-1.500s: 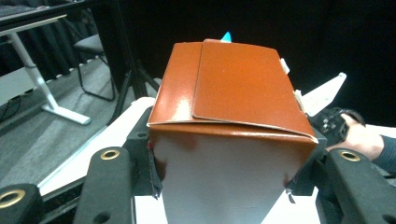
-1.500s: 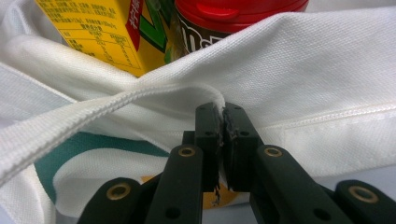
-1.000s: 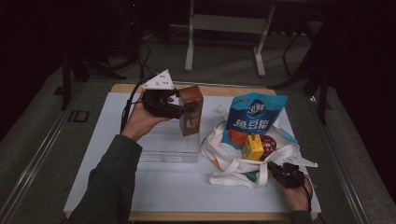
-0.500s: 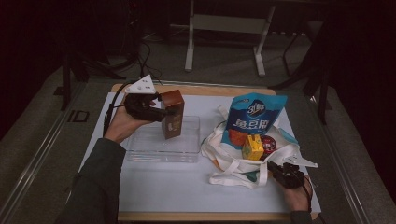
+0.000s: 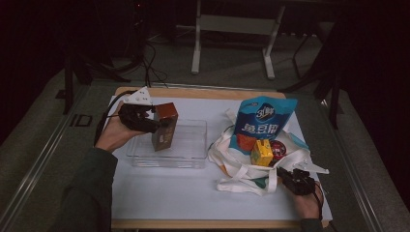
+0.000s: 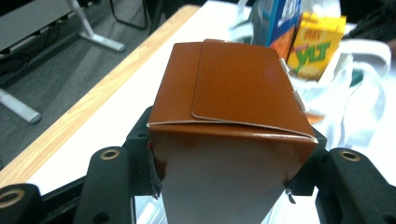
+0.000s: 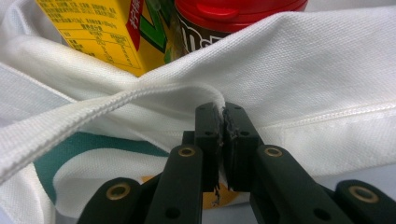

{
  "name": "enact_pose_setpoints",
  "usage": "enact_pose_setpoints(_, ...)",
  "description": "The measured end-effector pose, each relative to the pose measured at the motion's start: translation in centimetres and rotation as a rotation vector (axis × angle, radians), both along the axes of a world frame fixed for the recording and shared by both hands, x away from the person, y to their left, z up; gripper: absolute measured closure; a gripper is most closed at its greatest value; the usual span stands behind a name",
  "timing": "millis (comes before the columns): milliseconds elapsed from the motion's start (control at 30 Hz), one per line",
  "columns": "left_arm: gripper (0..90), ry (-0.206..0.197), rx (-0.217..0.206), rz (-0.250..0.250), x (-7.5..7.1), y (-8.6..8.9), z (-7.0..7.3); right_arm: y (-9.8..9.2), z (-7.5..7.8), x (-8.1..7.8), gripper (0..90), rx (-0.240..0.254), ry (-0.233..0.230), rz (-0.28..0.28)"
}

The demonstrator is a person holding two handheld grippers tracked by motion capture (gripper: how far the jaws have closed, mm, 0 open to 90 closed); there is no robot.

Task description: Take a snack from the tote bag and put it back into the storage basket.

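My left gripper is shut on a brown carton, pinching its two sides just below the folded top. The carton stands upright in the left part of a clear plastic tray; whether it rests on the tray's floor I cannot tell. At the table's front right, my right gripper is shut on the white cloth edge of a tote bag. The bag holds a blue snack pouch, a yellow drink carton and a red-lidded can.
A white mat covers the wooden table, with its bare front part between the tray and the person's side. Beyond the table's far edge, a metal stand and cables lie on the dark floor.
The left hand carried the brown carton leftward and down, from above the tray's right part to its left part. The right gripper kept still on the bag.
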State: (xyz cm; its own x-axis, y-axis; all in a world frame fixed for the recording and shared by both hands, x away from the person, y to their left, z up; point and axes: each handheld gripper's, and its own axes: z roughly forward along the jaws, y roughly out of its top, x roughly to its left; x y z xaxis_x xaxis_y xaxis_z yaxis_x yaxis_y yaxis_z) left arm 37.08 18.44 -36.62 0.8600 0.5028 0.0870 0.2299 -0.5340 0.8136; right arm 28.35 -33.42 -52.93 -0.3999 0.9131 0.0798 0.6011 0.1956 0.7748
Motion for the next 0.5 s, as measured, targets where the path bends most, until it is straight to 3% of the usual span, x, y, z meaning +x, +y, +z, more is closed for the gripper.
enact_pose_setpoints(200, 43.2, 0.026, 0.027, -0.016, -0.2, 0.6, -0.3, 0.0, 0.0, 0.0, 85.1, -0.001, -0.001, -0.001)
enact_pose_setpoints(500, 43.3, 0.084, 0.13, -0.063, -0.1, 0.0, -1.4, 0.0, 0.0, 0.0, 85.1, -0.002, -0.003, -0.002)
